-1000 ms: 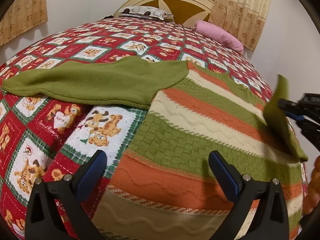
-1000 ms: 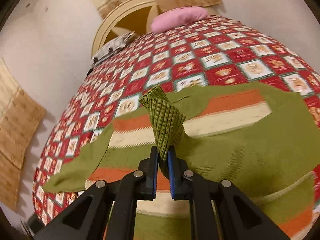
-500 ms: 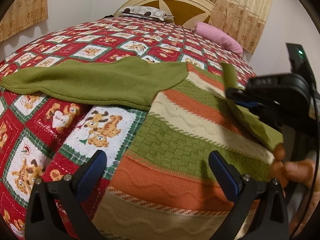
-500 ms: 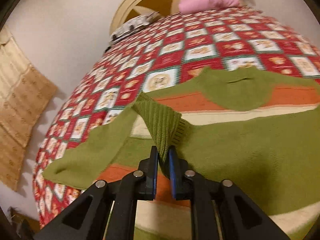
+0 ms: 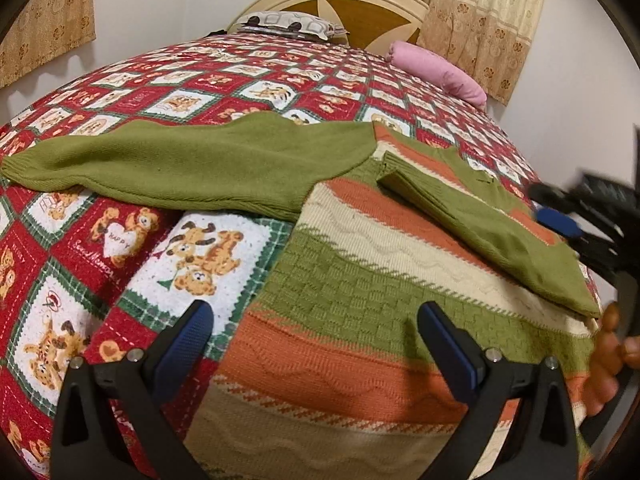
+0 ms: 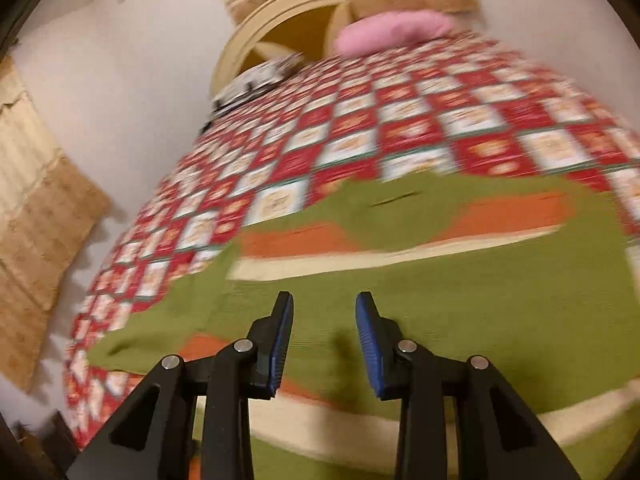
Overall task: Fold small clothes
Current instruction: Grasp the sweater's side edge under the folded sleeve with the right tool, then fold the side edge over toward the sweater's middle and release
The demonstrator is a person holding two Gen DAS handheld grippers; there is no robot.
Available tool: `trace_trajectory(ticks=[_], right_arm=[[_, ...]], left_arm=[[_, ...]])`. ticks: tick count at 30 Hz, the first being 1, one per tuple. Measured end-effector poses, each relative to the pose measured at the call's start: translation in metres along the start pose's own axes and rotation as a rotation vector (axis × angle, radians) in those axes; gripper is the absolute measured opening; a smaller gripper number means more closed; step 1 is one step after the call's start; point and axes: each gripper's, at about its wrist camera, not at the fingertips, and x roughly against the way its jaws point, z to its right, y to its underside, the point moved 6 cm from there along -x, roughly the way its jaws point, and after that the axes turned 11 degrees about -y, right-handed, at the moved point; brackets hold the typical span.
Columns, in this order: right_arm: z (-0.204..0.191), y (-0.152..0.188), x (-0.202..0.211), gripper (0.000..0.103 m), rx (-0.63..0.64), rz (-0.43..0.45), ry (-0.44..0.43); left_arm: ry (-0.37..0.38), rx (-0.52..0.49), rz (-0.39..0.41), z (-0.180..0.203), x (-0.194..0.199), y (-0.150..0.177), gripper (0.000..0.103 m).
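The sweater (image 5: 360, 280) is chunky matt knit, ribbed at its sleeve (image 5: 180, 160) cuff. The bedspread (image 5: 120, 240) is printed, stitched cloth. The left claw (image 5: 316, 344) has matt black plastic arms, blue ridged pads and shiny metal screws. The headboard (image 5: 360, 12) looks smooth painted wood.

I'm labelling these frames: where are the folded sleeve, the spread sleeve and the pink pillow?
folded sleeve (image 5: 500, 236): left wrist view, mid-length.
spread sleeve (image 5: 192, 160): left wrist view, its middle.
pink pillow (image 5: 436, 70): left wrist view, top.
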Motion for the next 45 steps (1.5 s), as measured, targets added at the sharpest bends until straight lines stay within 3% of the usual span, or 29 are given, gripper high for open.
trace_trajectory(ticks=[4,11,14,23,32,38,40,41,45], right_arm=[[0.051,-0.001,0.048,0.034,0.002,0.043,0.115],[0.154,0.006,0.150,0.034,-0.161,0.172,0.285],[0.170,0.014,0.162,0.034,-0.192,0.168,0.297],[0.144,0.033,0.149,0.034,-0.152,0.120,0.228],[0.162,0.059,0.129,0.034,-0.143,-0.002,0.242],[0.167,0.047,0.097,0.034,-0.067,-0.049,0.284],[0.162,0.045,0.094,0.024,-0.008,-0.084,0.316],[0.158,0.044,0.094,0.013,0.030,-0.107,0.338],[0.150,0.036,0.110,0.012,0.169,-0.114,0.498]], left_arm=[[0.000,-0.001,-0.001,0.000,0.000,0.000,0.103],[-0.002,-0.003,-0.001,-0.001,-0.001,-0.001,0.103],[-0.003,-0.003,-0.001,0.000,-0.001,-0.001,0.103],[-0.012,-0.009,-0.001,-0.002,0.000,0.001,0.103],[-0.013,-0.009,-0.001,-0.001,0.000,0.001,0.103],[-0.015,-0.010,-0.002,-0.001,0.000,0.001,0.103],[-0.014,-0.010,-0.002,-0.002,0.000,0.001,0.103],[-0.013,-0.009,-0.001,-0.001,0.000,0.001,0.103],[-0.014,-0.009,-0.001,0.000,0.000,0.001,0.103]])
